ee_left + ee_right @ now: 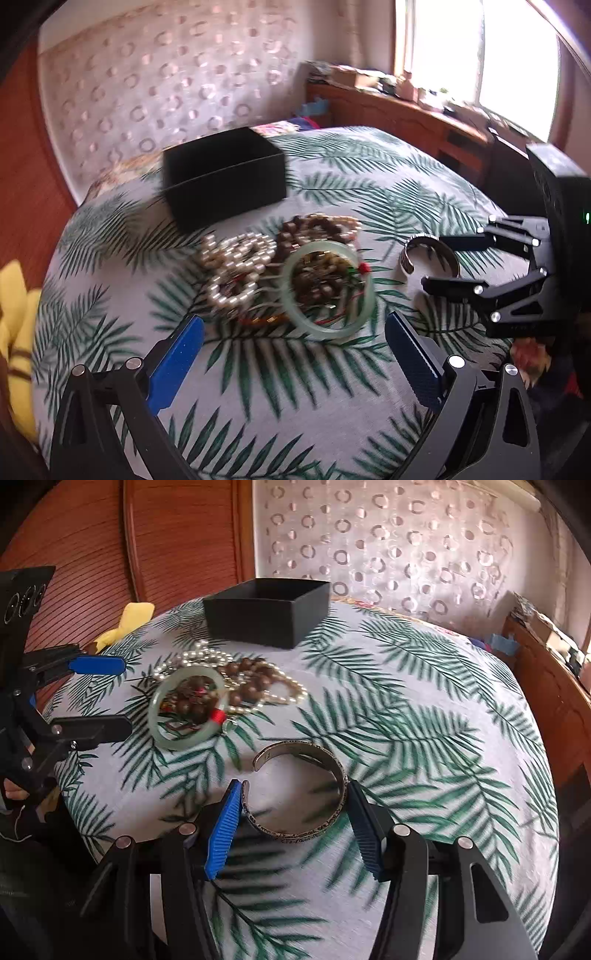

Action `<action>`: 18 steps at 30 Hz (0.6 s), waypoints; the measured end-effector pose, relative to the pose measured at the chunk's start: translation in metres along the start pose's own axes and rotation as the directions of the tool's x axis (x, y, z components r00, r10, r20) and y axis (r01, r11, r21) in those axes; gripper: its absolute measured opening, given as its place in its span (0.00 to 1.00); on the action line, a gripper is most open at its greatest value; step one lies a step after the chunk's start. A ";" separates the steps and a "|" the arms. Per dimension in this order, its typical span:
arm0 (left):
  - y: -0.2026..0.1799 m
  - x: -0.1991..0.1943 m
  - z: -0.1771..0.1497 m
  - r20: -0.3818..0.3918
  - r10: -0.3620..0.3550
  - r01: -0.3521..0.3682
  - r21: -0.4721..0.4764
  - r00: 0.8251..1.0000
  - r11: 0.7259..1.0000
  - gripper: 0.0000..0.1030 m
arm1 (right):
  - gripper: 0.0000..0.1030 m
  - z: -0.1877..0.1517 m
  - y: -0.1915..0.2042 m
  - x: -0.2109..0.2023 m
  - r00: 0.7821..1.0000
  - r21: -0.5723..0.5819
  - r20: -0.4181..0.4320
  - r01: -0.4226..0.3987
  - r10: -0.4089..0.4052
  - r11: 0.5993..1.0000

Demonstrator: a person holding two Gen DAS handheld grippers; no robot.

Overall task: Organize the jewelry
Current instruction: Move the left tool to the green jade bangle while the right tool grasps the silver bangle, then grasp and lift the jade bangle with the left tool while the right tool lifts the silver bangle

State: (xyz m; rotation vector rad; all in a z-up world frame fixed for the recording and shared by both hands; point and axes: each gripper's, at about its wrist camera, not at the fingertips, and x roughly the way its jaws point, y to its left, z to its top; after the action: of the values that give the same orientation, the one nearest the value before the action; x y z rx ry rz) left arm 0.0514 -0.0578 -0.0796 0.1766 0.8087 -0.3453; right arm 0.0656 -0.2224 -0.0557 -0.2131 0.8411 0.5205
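Note:
A pile of jewelry lies on the palm-leaf cloth: a pale green jade bangle (328,291) (186,707), pearl strands (236,269) and brown bead bracelets (314,232) (251,679). An open black box (225,177) (267,609) stands behind the pile. A silver cuff bracelet (301,788) (430,258) lies apart to the right. My right gripper (293,794) straddles the cuff, with both blue pads touching its sides. My left gripper (295,328) is open and empty just in front of the jade bangle.
The round table (443,738) is covered by the leaf-print cloth. A yellow cloth (14,314) (125,624) lies at its left edge. A wooden sideboard (406,118) with clutter stands by the window. A wooden door (147,542) is behind.

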 end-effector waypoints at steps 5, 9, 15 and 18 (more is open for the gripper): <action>-0.015 0.013 0.012 -0.032 -0.021 0.023 0.080 0.999 0.997 0.90 | 0.58 -0.004 -0.013 -0.009 1.000 0.028 0.013 0.021 -0.021 0.999; -0.023 0.027 0.018 -0.080 -0.021 0.031 0.126 0.997 0.992 0.80 | 0.58 -0.006 -0.017 -0.012 0.999 0.034 0.022 0.023 -0.023 0.999; -0.026 0.043 0.026 -0.117 0.022 -0.002 0.166 0.993 0.986 0.76 | 0.58 -0.005 -0.018 -0.011 1.000 0.034 0.020 0.019 -0.019 0.999; -0.030 0.048 0.028 -0.128 0.039 -0.013 0.197 0.991 0.980 0.76 | 0.58 -0.006 -0.016 -0.009 1.000 0.029 0.015 0.018 -0.018 0.999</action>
State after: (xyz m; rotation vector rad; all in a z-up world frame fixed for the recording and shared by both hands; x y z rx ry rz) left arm 0.0900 -0.1046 -0.0966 0.3975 0.9011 -0.3913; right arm 0.0652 -0.2418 -0.0528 -0.1893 0.8304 0.4924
